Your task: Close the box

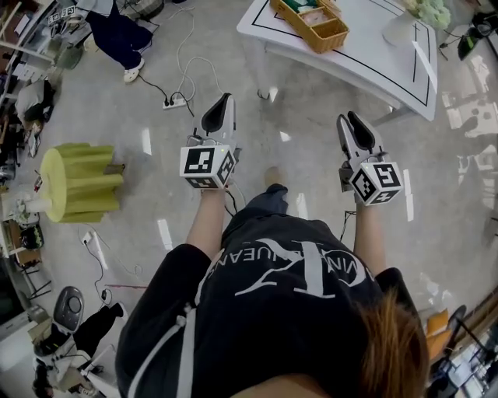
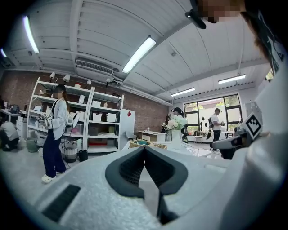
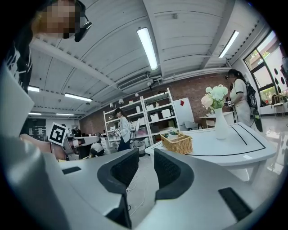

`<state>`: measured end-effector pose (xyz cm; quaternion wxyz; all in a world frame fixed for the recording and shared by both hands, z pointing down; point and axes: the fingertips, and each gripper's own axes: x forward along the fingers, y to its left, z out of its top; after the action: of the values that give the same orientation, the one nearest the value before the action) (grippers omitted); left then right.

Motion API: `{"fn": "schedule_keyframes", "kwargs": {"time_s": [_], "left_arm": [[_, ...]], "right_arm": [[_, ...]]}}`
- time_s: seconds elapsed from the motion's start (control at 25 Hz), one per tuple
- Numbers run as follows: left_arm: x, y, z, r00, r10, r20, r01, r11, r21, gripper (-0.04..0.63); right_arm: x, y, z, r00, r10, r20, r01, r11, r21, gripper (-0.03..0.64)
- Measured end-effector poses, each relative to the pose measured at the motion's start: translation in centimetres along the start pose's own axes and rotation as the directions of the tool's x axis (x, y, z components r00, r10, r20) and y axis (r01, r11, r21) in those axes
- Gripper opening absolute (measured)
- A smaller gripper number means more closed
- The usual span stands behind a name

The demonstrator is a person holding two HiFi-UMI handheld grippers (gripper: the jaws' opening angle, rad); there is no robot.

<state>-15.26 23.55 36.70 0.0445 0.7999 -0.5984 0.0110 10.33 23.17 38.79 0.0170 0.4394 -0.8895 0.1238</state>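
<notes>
No box that I can tell as such is in view. A wicker basket (image 1: 315, 23) (image 3: 177, 143) (image 2: 144, 144) with small items sits on a white table (image 1: 373, 58) (image 3: 225, 146) ahead of me. My left gripper (image 1: 224, 101) (image 2: 144, 149) is held level over the floor, well short of the table, its tips touching and nothing between them. My right gripper (image 1: 350, 120) (image 3: 146, 155) is beside it at the same distance, with a clear gap between its pads and nothing in it.
A white vase of flowers (image 3: 219, 114) stands on the table past the basket. A yellow-green ribbed object (image 1: 78, 183) lies on the floor at left. A power strip with cables (image 1: 175, 101) lies ahead. A person (image 2: 56, 130) stands by white shelves (image 2: 96, 123).
</notes>
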Motion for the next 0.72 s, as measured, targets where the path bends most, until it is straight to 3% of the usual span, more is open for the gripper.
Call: {"fn": "schedule_keyframes", "kwargs": {"time_s": [0.72], "left_arm": [[12.1,6.3,-1.6,0.997,-0.068,-0.033,0.067,0.997,-0.025,0.011]], "right_arm": [[10.9,-5.3,0.5,0.998,-0.061,-0.008,0.061,0.997,0.055,0.098]]}}
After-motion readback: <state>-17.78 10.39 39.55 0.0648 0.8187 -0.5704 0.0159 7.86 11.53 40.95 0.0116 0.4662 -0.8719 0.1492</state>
